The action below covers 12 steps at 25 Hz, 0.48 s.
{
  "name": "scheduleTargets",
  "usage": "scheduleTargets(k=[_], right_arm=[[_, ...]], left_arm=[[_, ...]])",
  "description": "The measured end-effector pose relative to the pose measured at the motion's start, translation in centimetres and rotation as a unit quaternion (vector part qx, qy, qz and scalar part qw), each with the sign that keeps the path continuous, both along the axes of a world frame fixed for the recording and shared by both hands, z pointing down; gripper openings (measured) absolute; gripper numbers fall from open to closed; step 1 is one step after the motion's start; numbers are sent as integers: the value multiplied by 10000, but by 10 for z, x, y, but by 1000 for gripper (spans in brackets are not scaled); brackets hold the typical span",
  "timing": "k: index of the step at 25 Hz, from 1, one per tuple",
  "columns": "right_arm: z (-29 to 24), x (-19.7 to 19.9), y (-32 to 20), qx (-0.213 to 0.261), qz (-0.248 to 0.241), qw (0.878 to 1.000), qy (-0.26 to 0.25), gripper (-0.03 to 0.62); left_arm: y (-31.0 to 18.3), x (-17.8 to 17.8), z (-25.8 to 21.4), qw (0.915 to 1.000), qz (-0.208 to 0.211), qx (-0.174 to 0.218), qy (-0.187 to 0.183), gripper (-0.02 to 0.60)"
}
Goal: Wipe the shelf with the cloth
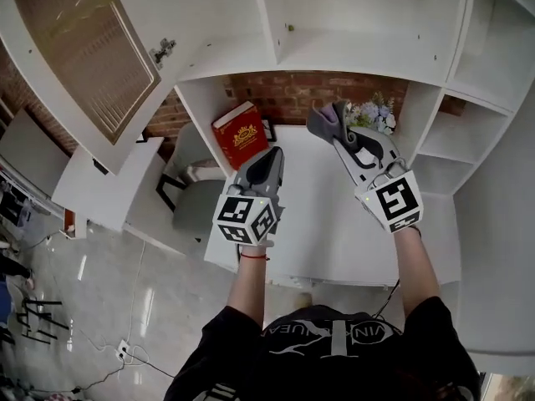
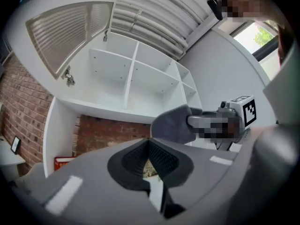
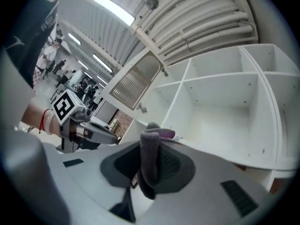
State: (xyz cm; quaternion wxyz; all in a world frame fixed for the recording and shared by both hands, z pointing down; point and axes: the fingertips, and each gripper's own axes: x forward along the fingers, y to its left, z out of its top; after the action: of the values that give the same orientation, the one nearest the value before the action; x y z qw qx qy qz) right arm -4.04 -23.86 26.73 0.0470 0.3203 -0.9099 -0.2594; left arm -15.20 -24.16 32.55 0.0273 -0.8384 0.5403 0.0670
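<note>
A grey cloth [image 1: 324, 121] hangs bunched from my right gripper [image 1: 341, 136], which is shut on it and held up over the back of the white desk [image 1: 318, 215]. In the right gripper view the cloth [image 3: 149, 158] stands as a folded strip between the pads. The white shelf unit [image 1: 359, 53] with its bare compartments is just above and beyond the cloth. My left gripper [image 1: 272, 161] is lower and to the left, beside a red book [image 1: 245, 134], with its jaws together and nothing in them. The left gripper view shows the cloth [image 2: 173, 123] in front of the shelf [image 2: 117, 109].
A small bunch of flowers [image 1: 372, 114] stands at the back of the desk against the brick wall [image 1: 292, 94]. A louvred cabinet door [image 1: 79, 48] hangs open at the upper left. More side shelves [image 1: 468, 132] are to the right. A grey chair [image 1: 196, 195] is left of the desk.
</note>
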Motion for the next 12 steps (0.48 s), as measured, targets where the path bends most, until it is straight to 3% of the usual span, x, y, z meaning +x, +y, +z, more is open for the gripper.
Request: scheduleTargets(k=[5, 12], right_arm=[[-54, -24, -13, 548, 5, 9985, -89, 77], [-126, -37, -42, 576, -455, 9967, -344, 77]], left_arm=[[-36, -6, -27, 9988, 397, 228, -168, 11], [-60, -5, -61, 9959, 645, 629, -31, 11]])
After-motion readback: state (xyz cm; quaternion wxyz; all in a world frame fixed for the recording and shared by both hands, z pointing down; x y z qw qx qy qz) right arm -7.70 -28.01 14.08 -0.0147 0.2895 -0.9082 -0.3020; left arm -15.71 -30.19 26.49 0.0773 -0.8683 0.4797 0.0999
